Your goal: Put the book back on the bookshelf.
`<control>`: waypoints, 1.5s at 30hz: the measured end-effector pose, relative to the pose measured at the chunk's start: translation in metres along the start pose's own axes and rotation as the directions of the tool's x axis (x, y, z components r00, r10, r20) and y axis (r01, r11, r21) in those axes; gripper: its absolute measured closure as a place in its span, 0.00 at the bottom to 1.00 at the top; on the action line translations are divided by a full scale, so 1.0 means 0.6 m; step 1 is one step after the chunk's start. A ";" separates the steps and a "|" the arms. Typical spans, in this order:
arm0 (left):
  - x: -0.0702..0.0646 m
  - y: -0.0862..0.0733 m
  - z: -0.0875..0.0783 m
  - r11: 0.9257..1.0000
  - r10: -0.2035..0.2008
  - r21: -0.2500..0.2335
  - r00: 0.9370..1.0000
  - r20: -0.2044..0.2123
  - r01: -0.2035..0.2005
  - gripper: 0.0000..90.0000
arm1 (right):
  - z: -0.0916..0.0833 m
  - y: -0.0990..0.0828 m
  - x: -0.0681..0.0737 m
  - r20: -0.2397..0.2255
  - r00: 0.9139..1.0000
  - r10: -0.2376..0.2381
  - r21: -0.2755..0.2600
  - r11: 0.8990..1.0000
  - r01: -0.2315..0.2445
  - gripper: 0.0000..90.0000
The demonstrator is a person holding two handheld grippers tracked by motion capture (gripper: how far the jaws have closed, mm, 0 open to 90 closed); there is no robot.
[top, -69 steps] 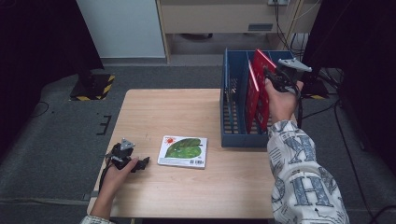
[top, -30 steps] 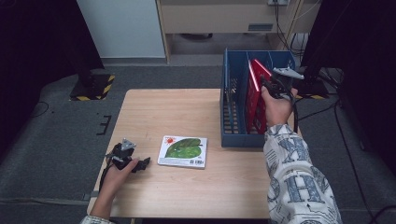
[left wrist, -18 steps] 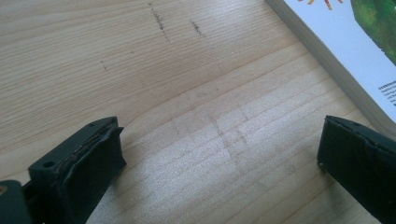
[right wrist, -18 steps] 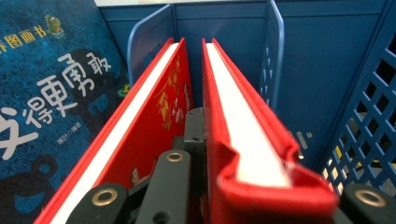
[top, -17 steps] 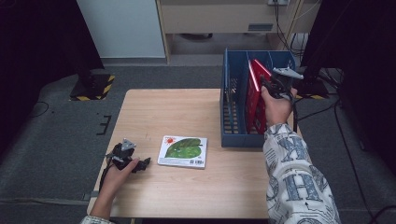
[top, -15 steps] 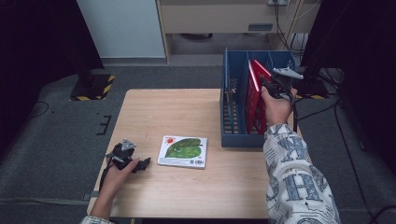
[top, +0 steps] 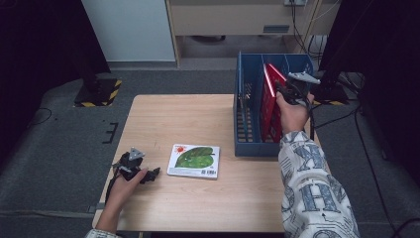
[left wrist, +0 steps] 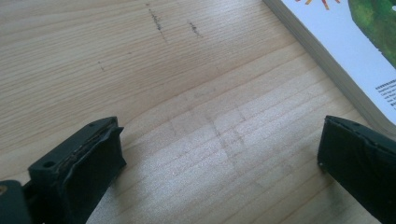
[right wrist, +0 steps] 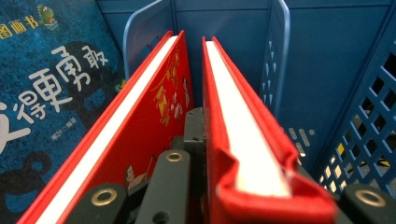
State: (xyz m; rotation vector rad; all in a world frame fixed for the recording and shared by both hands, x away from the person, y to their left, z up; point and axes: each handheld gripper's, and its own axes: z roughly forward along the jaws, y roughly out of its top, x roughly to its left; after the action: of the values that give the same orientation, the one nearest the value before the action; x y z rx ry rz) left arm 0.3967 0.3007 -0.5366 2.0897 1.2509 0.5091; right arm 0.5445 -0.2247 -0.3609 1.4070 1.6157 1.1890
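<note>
Right gripper (top: 286, 90) fingers clamp a red book (right wrist: 243, 154) upright, its length running straight ahead into the blue rack (top: 247, 124); left fingers (left wrist: 93, 154) wide apart.

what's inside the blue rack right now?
Blue rack holds two red books upright, the right one clamped in the right gripper, plus a dark blue book leaning in the next slot. The rack floor under them is hidden.

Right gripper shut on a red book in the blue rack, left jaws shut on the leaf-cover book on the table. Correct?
Partly. The left gripper holds nothing: the left gripper view shows its jaws open over bare table, the leaf-cover book beside them. The right gripper does clamp the red book in the blue rack.
</note>
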 end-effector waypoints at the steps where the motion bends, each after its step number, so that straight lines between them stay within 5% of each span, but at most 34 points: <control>1: 0.000 0.000 0.000 1.000 0.000 0.000 1.000 0.000 0.000 0.00 | 0.000 0.000 -0.001 -0.001 1.000 0.002 0.001 1.000 -0.002 0.88; 9: -0.001 0.000 0.000 1.000 0.001 -0.002 1.000 0.002 -0.001 0.00 | -0.008 0.002 -0.008 0.010 1.000 0.018 0.042 0.999 -0.018 0.87; 25: -0.002 0.001 0.001 1.000 0.008 0.001 1.000 0.004 -0.008 0.00 | -0.035 0.000 -0.003 -0.018 0.999 -0.030 0.125 0.992 0.032 0.86; 45: -0.003 0.002 0.001 1.000 0.017 0.005 1.000 0.008 -0.017 0.00 | -0.053 0.001 -0.001 -0.050 0.998 -0.049 0.152 0.987 0.056 0.84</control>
State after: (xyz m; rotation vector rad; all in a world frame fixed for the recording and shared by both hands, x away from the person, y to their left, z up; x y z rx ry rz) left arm 0.3970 0.2983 -0.5364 2.1064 1.2327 0.5050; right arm 0.5156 -0.2319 -0.3492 1.4309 1.7979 1.0940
